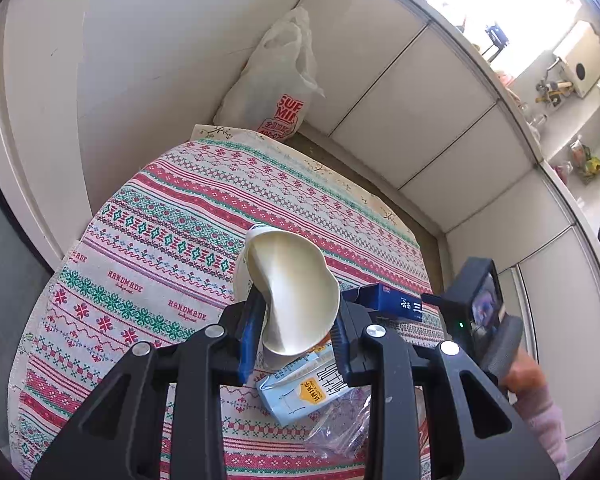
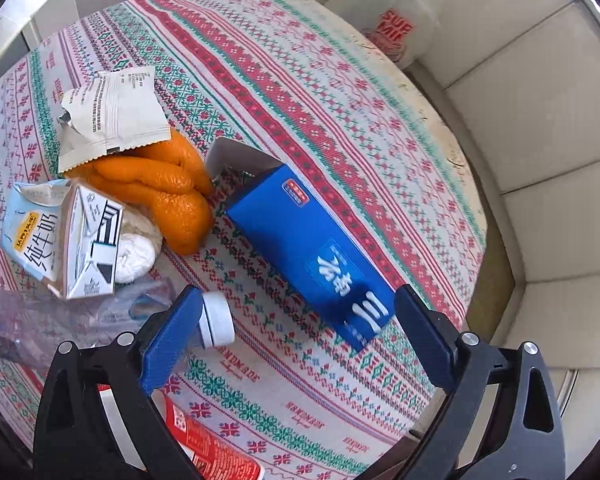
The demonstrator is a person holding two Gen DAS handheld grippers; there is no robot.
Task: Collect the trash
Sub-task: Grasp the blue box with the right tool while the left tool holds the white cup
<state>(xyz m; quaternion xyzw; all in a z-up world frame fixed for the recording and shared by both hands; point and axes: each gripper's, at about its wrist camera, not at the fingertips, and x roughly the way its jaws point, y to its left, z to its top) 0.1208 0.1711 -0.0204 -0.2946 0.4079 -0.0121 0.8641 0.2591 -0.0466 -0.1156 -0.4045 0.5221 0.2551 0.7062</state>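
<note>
One blue carton (image 2: 316,256) lies ahead of your right gripper (image 2: 300,344), jaws wide and empty, long axis running away; left gripper (image 1: 296,320) pinches a paper cup (image 1: 296,292).

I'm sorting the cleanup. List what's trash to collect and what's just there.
Trash:
paper cup, squeezed in left tool
blue box, between open right tool
milk carton
orange peel
torn wrapper
clear plastic bottle

Just there:
tablecloth
white shopping bag
cabinets

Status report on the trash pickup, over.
Left claw shut on crushed white paper cup. Right claw open over blue cardboard box. White bottle cap beside its left finger.
</note>
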